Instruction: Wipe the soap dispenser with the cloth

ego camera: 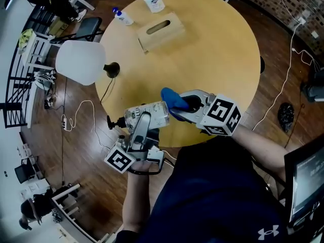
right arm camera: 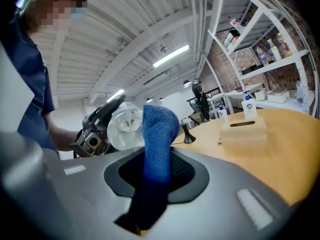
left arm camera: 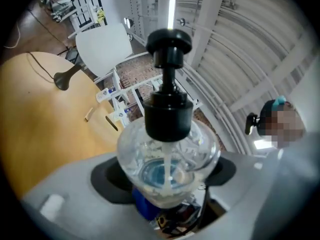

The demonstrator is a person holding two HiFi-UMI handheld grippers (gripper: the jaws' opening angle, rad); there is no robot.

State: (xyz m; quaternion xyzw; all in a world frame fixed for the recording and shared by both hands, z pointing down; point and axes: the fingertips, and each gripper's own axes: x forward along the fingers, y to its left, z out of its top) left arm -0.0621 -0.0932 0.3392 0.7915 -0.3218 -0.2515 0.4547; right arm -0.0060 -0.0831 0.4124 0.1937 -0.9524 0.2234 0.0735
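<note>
I find L gripper (ego camera: 143, 123) fingers clenched on the soap dispenser (ego camera: 152, 113), held sideways over the desk (ego camera: 212, 49) edge, and R gripper (ego camera: 190, 105) fingers grasping the cloth (ego camera: 173, 99) beside its base; rec. steady L hold and firm, overlapping strokes round the body.

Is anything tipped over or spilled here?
Nothing has spilled. The soap dispenser is not standing up: the left gripper holds it sideways in the air, beside the blue cloth in the right gripper.
</note>
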